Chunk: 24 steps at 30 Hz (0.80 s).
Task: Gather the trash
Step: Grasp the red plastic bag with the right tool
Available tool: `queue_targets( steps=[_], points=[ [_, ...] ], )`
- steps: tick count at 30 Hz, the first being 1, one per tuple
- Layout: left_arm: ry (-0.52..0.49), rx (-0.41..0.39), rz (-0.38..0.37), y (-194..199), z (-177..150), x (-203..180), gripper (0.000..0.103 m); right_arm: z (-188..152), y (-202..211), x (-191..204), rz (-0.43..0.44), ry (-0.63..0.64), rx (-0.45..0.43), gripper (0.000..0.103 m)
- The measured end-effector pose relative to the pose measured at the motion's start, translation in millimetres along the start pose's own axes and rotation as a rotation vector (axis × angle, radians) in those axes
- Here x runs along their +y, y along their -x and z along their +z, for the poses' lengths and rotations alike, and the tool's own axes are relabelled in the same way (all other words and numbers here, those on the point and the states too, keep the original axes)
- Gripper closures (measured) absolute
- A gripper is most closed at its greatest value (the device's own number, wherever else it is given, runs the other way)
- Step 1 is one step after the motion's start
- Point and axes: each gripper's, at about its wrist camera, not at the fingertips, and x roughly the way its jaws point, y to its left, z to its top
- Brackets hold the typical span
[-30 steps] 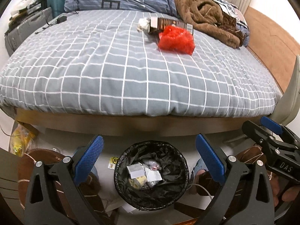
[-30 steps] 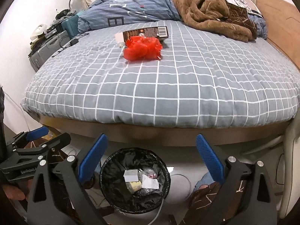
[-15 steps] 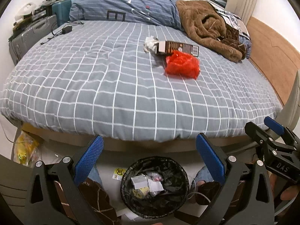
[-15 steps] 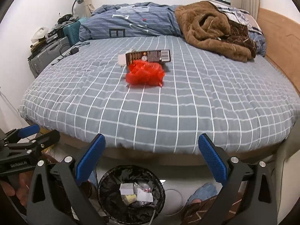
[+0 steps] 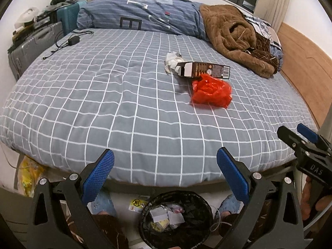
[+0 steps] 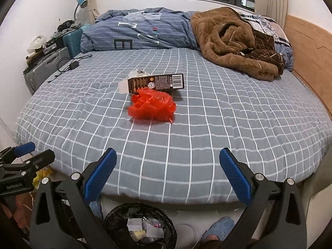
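A crumpled red plastic bag (image 5: 211, 91) (image 6: 152, 105) lies mid-bed on the grey checked cover. Just behind it lies a dark carton (image 5: 204, 69) (image 6: 155, 83) with an open white flap, and behind that a white crumpled wrapper (image 5: 173, 59) (image 6: 139, 73). A black-lined bin (image 5: 176, 217) (image 6: 140, 226) holding several scraps stands on the floor at the bed's foot. My left gripper (image 5: 165, 178) is open and empty above the bin. My right gripper (image 6: 168, 178) is open and empty too, over the bed's near edge.
A brown blanket (image 6: 234, 41) and blue duvet (image 6: 141, 31) are heaped at the far end. A charger with cable (image 6: 73, 65) lies far left, beside suitcases (image 6: 47, 66). A wooden headboard (image 6: 307, 62) runs along the right. Slippered feet (image 5: 103, 205) stand by the bin.
Both grippers have risen and tilted up from the bin toward the bed. The bin has slid to the bottom of both views and the trash on the bed sits nearer the centre.
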Motion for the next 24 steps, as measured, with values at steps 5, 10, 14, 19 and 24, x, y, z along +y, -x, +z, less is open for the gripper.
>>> queue_targets(
  steps=[5,10,14,19,24],
  points=[
    [-0.004,0.018,0.003,-23.7,16.4,3.0,0.006,19.7,-26.0,-1.3,0.009,0.002,0.006,0.008],
    [-0.009,0.028,0.007,-48.4,33.9,5.7,0.006,37.6,-53.9,-1.8,0.009,0.006,0.02,0.008],
    [-0.012,0.046,0.004,-65.7,43.6,7.9,0.006,49.5,-83.2,-0.6,0.015,0.009,0.039,0.008],
    [-0.017,0.047,0.004,-81.4,52.2,10.9,0.006,59.4,-117.7,-1.1,0.021,0.002,0.068,0.008],
    [-0.032,0.049,0.014,-96.4,60.7,13.9,0.006,67.3,-145.1,-1.4,0.059,-0.017,0.084,0.008]
  ],
)
